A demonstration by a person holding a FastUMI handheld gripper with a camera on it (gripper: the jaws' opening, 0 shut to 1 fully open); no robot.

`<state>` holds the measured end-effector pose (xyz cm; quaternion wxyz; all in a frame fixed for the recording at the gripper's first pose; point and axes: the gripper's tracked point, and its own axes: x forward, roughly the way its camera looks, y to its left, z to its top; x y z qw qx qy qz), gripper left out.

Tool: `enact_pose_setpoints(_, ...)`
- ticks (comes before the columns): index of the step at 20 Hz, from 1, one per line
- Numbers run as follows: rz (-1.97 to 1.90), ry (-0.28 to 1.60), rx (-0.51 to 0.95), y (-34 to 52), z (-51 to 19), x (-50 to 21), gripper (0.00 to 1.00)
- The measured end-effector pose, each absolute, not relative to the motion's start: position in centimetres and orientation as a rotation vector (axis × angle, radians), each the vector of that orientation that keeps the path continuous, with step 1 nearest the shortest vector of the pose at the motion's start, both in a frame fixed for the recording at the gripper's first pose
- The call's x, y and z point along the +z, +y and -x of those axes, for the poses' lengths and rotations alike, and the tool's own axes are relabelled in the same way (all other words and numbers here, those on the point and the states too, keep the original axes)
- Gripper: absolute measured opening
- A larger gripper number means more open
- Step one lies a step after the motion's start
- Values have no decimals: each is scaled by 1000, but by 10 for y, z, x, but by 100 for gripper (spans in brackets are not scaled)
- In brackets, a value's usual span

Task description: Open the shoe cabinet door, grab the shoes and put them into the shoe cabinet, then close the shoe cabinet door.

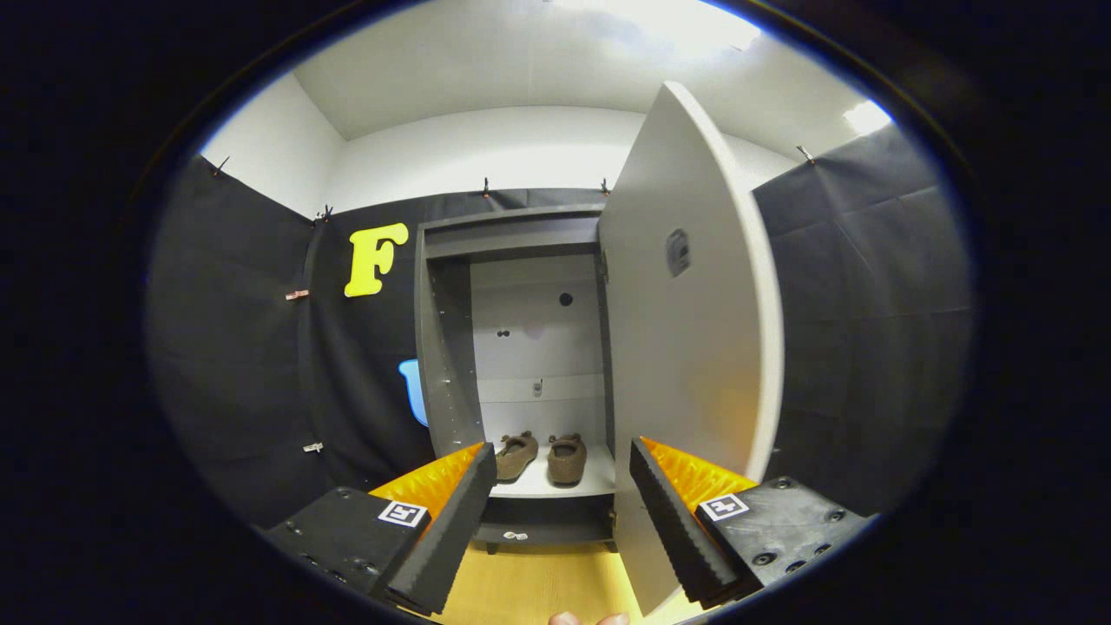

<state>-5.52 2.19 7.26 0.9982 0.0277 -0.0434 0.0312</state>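
Black cloth walls back the booth, with a pale wooden floor (521,590) below. At twelve o'clock from the gripper (562,464) stands the grey shoe cabinet (451,347), its door (686,347) swung wide to the one o'clock side. The claw gapes wide, holding nothing; the right finger (673,529) overlaps the door's lower edge, though contact cannot be told. A pair of brown shoes (542,457) sits side by side on the bottom shelf (547,486), toes outward, just beyond the fingertips.
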Motion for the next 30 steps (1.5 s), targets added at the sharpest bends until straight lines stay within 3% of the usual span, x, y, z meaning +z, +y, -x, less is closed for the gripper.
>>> enact_pose_setpoints(9, -33, -10, -137, -106, 95, 51, 98)
enact_pose_setpoints(15, 11, -9, -313, -197, 56, 33, 98)
enact_pose_setpoints(21, -9, 60, -267, -201, 5, -2, 98)
enact_pose_setpoints(30, -69, 86, -249, -178, 5, -10, 98)
